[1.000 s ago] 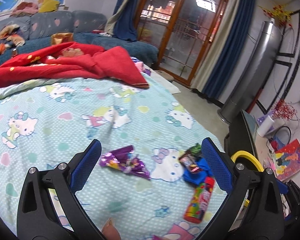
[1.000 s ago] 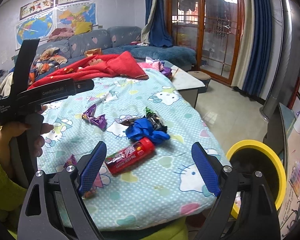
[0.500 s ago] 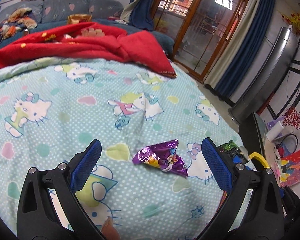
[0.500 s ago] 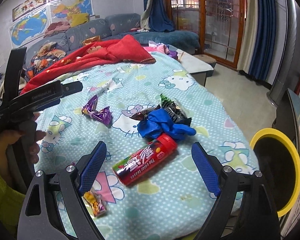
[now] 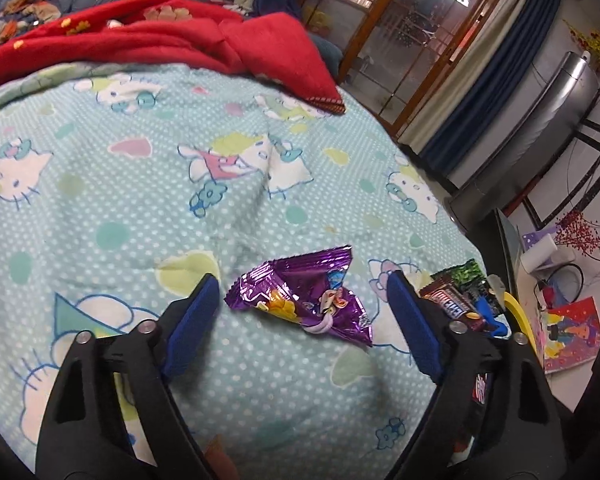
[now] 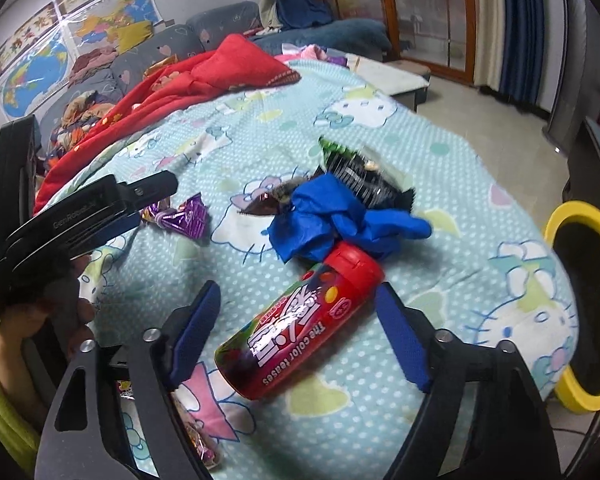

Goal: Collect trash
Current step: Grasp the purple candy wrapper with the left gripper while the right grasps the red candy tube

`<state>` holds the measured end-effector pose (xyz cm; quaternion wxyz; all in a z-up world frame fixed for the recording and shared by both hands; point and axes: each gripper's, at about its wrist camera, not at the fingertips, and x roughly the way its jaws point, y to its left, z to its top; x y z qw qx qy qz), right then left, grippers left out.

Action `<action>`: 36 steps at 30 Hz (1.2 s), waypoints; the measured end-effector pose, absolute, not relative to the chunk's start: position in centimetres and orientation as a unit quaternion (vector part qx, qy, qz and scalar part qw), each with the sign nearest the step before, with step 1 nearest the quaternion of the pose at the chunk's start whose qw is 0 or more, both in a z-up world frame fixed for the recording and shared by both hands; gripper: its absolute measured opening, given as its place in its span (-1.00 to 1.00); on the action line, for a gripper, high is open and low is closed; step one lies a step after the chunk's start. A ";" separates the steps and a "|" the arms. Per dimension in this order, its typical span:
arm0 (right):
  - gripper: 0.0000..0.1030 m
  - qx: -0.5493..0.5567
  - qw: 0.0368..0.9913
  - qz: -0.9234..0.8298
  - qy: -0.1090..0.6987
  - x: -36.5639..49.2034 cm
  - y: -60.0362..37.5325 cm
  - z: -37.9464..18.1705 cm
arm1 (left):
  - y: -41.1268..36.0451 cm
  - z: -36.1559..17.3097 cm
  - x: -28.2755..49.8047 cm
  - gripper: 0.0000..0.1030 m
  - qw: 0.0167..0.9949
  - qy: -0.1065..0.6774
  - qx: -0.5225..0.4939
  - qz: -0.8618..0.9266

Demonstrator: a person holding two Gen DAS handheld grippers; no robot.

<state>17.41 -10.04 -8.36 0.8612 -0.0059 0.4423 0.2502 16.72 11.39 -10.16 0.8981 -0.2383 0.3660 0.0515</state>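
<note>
Left tongs closing, straddle purple wrapper; right tongs closing, straddle red tube.

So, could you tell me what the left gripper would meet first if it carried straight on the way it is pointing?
Most likely the purple snack wrapper, lying between the closing, not yet touching jaws of the left gripper; under it is the bedspread.

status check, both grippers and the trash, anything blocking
Left gripper closing around purple wrapper, pads not touching. Right gripper closing around red candy tube, no contact. Blue glove lies against tube's cap.
</note>
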 end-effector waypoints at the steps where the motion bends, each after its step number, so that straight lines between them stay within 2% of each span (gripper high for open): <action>1: 0.34 -0.005 0.860 0.251 0.444 17.4 -10.0 -8.5 | 11.4 -10.5 16.9 0.36 0.895 0.372 -0.239 0.054; 4: 0.25 0.001 0.857 0.255 0.447 17.2 -10.3 -9.0 | 11.4 -10.8 17.0 0.30 0.894 0.376 -0.236 0.057; 6: 0.24 -0.002 0.857 0.259 0.445 17.1 -10.4 -9.0 | 11.3 -10.9 17.1 0.20 0.894 0.378 -0.232 0.061; 8: 0.20 0.003 0.856 0.263 0.446 17.0 -10.6 -9.0 | 11.4 -11.1 17.1 0.00 0.894 0.377 -0.233 0.068; 14: 0.11 0.005 0.848 0.277 0.451 16.4 -11.3 -8.7 | 12.1 -11.1 16.7 -0.20 0.892 0.375 -0.243 0.069; 25: -0.22 -0.007 0.841 0.299 0.451 15.4 -11.9 -7.8 | 11.5 -9.6 15.3 -0.34 0.904 0.357 -0.232 0.041; 26: -0.23 -0.010 0.841 0.302 0.448 15.1 -11.9 -7.6 | 11.2 -9.3 15.1 -0.39 0.907 0.353 -0.227 0.038; 36: -0.29 -0.006 0.857 0.304 0.415 15.0 -13.5 -5.2 | 8.5 -6.3 14.2 -0.41 0.926 0.325 -0.191 0.010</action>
